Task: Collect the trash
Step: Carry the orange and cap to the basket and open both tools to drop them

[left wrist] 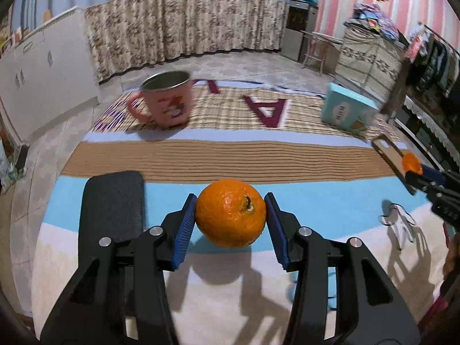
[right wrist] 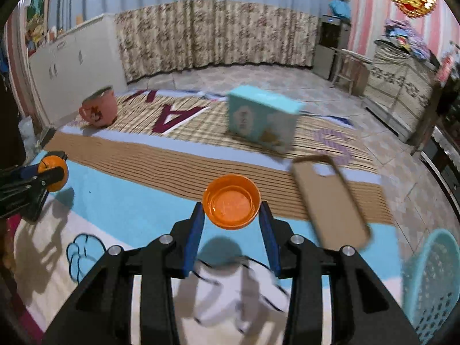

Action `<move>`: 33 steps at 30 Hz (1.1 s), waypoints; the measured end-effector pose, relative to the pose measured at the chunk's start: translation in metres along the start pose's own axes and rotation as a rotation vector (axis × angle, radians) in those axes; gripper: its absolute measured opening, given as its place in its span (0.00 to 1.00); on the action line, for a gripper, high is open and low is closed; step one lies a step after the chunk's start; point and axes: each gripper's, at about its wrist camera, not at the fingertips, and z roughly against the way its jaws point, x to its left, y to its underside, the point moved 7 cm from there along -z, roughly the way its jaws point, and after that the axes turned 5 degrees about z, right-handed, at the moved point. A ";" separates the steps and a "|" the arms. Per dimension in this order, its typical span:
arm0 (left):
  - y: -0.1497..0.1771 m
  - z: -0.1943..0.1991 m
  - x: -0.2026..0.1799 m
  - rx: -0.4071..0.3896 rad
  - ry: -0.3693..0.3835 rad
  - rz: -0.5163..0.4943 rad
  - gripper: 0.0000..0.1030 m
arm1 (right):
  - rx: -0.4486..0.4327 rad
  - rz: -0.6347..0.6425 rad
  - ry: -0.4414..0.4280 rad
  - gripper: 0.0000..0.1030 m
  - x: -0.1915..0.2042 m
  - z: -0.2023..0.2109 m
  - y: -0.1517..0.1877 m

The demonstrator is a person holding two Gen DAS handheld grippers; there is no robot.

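My left gripper (left wrist: 230, 197) is shut on a whole orange (left wrist: 230, 215), its blue pads pressing both sides, and the fruit hangs just above the blue mat (left wrist: 330, 201) with its shadow below. My right gripper (right wrist: 231, 204) is shut on an orange plastic cap (right wrist: 231, 201), hollow side up, also lifted off the mat. From the right wrist view, the left gripper (right wrist: 53, 169) with the orange (right wrist: 54, 179) shows at the left edge. From the left wrist view, the right gripper (left wrist: 414, 169) with the cap (left wrist: 411, 161) shows at the right edge.
A pink mug (left wrist: 166, 100) and a teal box (left wrist: 348, 109) stand at the mat's far side. A black flat pad (left wrist: 112, 204) lies left of the orange. A brown phone case (right wrist: 330, 198) lies right of the cap. A teal mesh basket (right wrist: 431, 281) stands at the lower right.
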 end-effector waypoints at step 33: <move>0.067 0.049 -0.406 -0.024 0.413 -0.330 0.45 | -0.045 -0.365 0.354 0.38 -0.300 0.146 0.146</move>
